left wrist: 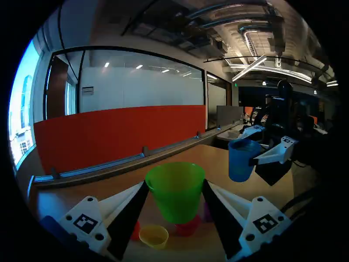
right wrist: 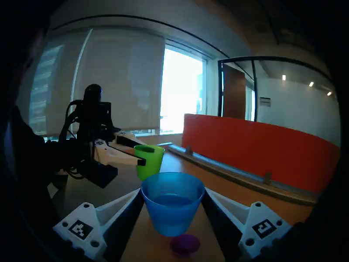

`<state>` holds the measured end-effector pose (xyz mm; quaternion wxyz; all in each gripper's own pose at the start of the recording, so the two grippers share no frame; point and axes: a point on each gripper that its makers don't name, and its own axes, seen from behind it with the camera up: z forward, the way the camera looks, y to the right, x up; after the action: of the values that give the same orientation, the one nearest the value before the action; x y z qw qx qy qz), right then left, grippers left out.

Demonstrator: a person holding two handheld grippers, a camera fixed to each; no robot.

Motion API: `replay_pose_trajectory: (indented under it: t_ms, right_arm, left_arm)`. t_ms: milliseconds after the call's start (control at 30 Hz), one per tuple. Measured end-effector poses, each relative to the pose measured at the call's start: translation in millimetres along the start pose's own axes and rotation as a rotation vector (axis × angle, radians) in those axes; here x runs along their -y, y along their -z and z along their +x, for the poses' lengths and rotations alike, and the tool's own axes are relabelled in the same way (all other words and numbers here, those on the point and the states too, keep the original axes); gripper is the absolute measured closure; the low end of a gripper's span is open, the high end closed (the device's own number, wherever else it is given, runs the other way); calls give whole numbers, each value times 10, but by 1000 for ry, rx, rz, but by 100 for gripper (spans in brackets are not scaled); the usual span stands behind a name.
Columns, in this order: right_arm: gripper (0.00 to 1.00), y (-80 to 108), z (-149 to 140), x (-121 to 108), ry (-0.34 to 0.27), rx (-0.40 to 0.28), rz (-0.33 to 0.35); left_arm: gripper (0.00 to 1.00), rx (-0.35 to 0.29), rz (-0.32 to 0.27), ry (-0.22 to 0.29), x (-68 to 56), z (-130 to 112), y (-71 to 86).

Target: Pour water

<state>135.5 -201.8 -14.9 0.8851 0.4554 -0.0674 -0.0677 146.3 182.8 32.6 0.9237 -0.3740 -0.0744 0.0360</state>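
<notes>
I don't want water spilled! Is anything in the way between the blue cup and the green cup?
Nothing visible. The right gripper holds the blue cup, the left gripper holds the green cup, and just open air lies between them.

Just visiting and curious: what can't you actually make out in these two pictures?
- Any water in the translucent green plastic cup: unclear through its wall in left gripper view; too small in right gripper view.
- Small red plastic cup: left gripper view, mostly behind the green cup.
- Person at the left edge: right gripper view, dark and cut off.
</notes>
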Motion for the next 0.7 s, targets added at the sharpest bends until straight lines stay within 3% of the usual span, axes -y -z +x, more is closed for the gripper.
replay_pose_trajectory:
  t_ms: [700]
  right_arm:
    - [9,-60,257,-18,110,58,22]
  left_arm:
    - [12,13,-20,5,-105,-54,41]
